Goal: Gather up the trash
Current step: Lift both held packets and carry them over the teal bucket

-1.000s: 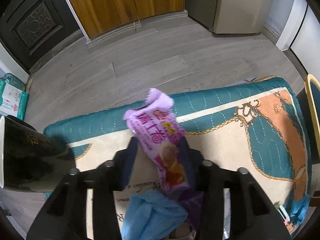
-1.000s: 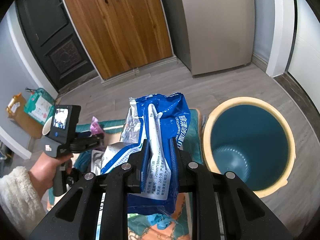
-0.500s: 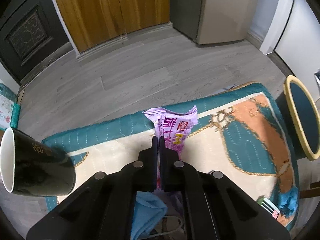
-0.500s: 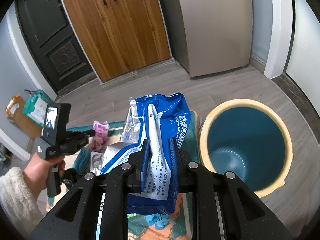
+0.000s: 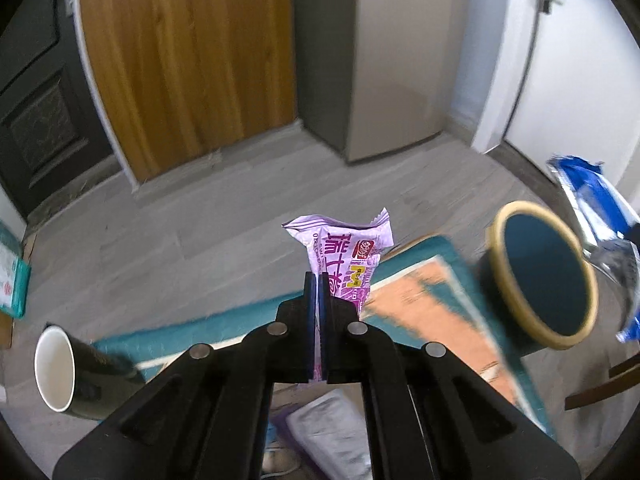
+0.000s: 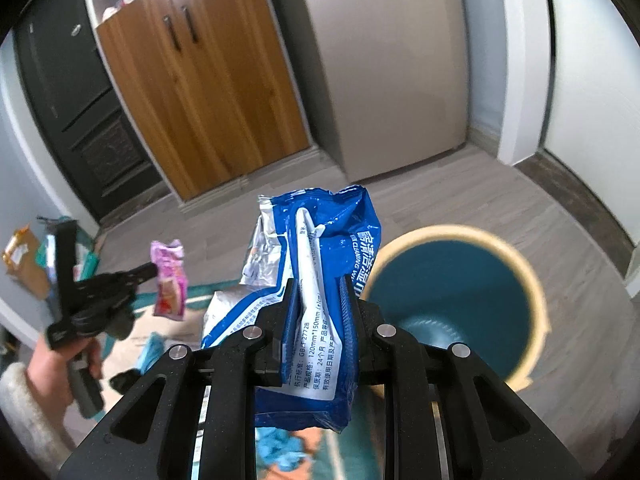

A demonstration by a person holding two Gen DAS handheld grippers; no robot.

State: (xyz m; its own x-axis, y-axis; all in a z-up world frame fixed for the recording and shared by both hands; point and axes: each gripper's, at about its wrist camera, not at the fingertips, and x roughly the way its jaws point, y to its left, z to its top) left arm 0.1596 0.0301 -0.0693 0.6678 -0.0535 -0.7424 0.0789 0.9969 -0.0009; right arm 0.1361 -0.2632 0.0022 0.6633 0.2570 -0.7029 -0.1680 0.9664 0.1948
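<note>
Bin: round, open-topped, tan rim, dark blue inside, standing on the floor ahead and to the right of the right gripper's jaws, beside the table edge; in the left wrist view the same bin sits far right of the jaws, beyond the corner of the teal and orange tablecloth. Right gripper: jaws part-closed, clamped on a crumpled blue wipes pack, which stands up out of the jaws with its lower end hanging below them. Left gripper: jaws nearly fully together, pinching the lower part of a purple snack wrapper, top sticking up free above the tips. Both items are off the table, neither over the bin mouth yet (judgement: mid-carry). To do this step well: bring each load well inside the rim line before releasing, right first since it is nearer; the pack is wide and floppy, so centre it over the opening. The wrapper is light and may cling to a pad, so open wide. Black cup lies left of the left jaws, below them; keep clear.
</note>
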